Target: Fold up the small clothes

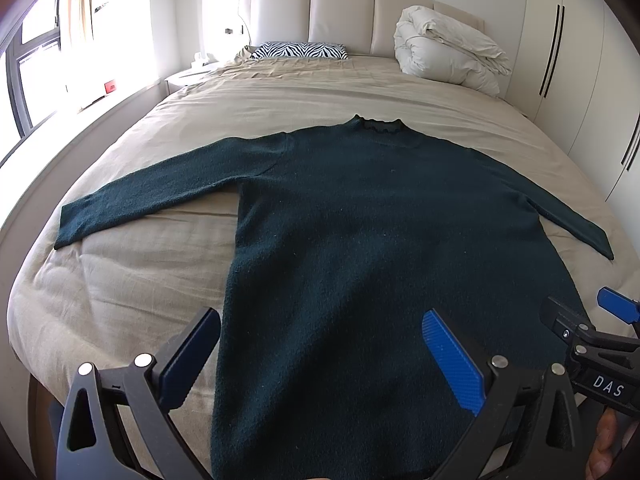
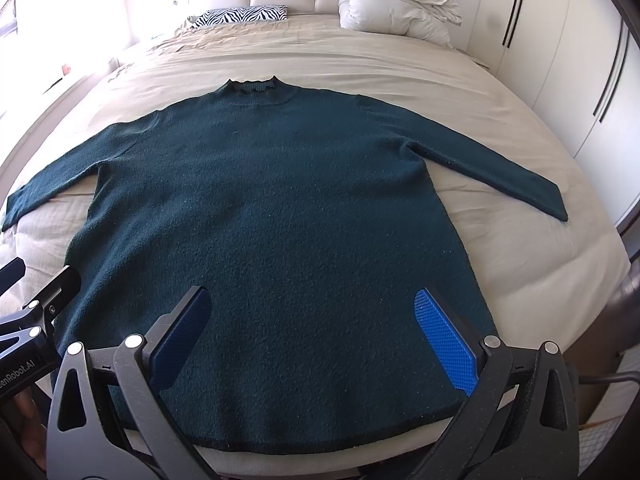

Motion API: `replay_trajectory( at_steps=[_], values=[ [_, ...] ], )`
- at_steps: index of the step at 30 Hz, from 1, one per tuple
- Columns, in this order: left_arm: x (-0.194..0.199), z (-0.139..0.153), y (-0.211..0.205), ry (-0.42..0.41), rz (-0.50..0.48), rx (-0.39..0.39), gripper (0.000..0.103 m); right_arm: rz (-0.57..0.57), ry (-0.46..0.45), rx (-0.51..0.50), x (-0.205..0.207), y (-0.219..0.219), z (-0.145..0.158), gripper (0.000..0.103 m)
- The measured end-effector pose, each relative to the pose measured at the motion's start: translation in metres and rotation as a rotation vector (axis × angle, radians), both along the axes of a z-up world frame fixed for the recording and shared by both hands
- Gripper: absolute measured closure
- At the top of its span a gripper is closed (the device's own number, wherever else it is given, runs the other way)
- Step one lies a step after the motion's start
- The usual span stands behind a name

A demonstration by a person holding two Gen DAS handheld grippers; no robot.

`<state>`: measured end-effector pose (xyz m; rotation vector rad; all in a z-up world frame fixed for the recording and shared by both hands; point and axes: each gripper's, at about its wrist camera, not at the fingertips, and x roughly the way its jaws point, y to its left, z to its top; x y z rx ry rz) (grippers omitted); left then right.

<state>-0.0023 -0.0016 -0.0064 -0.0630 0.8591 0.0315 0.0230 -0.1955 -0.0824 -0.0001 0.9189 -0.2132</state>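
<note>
Left gripper [image 1: 320,360] and right gripper [image 2: 316,332]: both spread wide, holding nothing, over the hem. "DAS" readable on right gripper's body in the left view. One sweater [image 2: 272,208] flat on bed [image 2: 400,64], collar far, sleeves out. Beyond: one zebra pillow [image 1: 299,50], one duvet [image 1: 444,48].

Blown-out window [image 1: 36,52] glare, fisheye-warped edges

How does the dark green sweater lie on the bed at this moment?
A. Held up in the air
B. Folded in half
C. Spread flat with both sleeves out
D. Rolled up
C: the sweater lies flat on the bed, both sleeves stretched sideways.
</note>
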Motion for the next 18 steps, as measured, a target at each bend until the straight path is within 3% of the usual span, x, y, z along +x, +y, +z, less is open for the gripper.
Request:
replay_trajectory(
  at_steps=[18],
  values=[
    [-0.0012,-0.0016,-0.0024,0.003,0.001,-0.002,0.000,0.002,0.014,-0.001,0.0008,0.0022,-0.0060,0.000]
  ],
)
